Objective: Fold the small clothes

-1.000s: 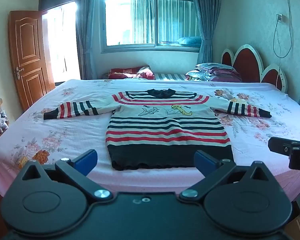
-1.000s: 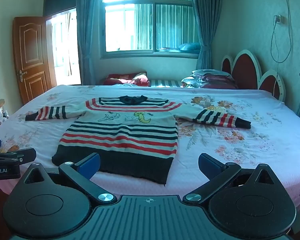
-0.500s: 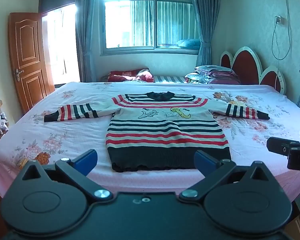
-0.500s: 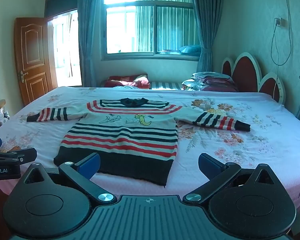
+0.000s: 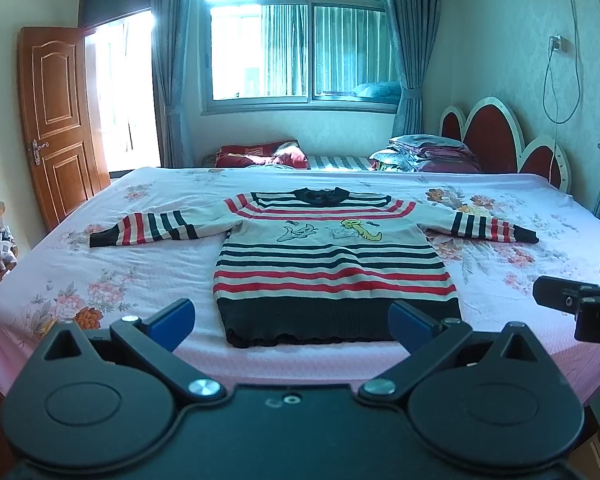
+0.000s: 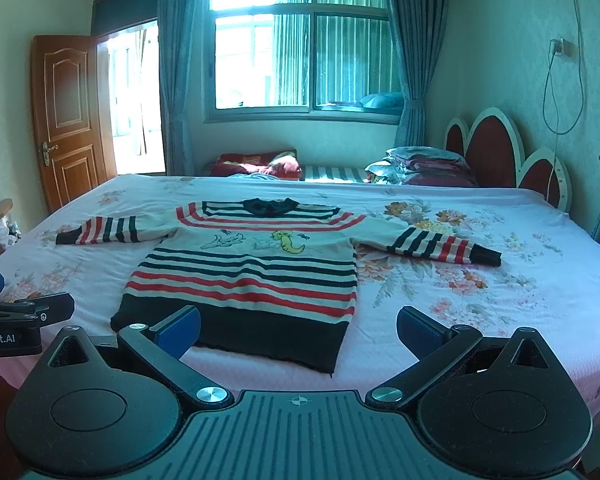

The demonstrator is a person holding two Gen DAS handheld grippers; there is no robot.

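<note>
Ahead of both spread tongs (image 5: 290, 320) (image 6: 298, 330), sweater (image 5: 332, 268) lies flat, untouched.

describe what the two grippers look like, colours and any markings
Both are matte black plastic. The left gripper and right gripper each have two round pivot discs, silver screws on angled link arms, and blue pads on the jaws. The right one's base is ribbed with a small crosshair mark; the left one's side reads "Robot.AI".

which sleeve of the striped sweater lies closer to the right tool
The sleeve on the headboard side; the other sleeve stretches toward the door, beyond the left tool.
</note>
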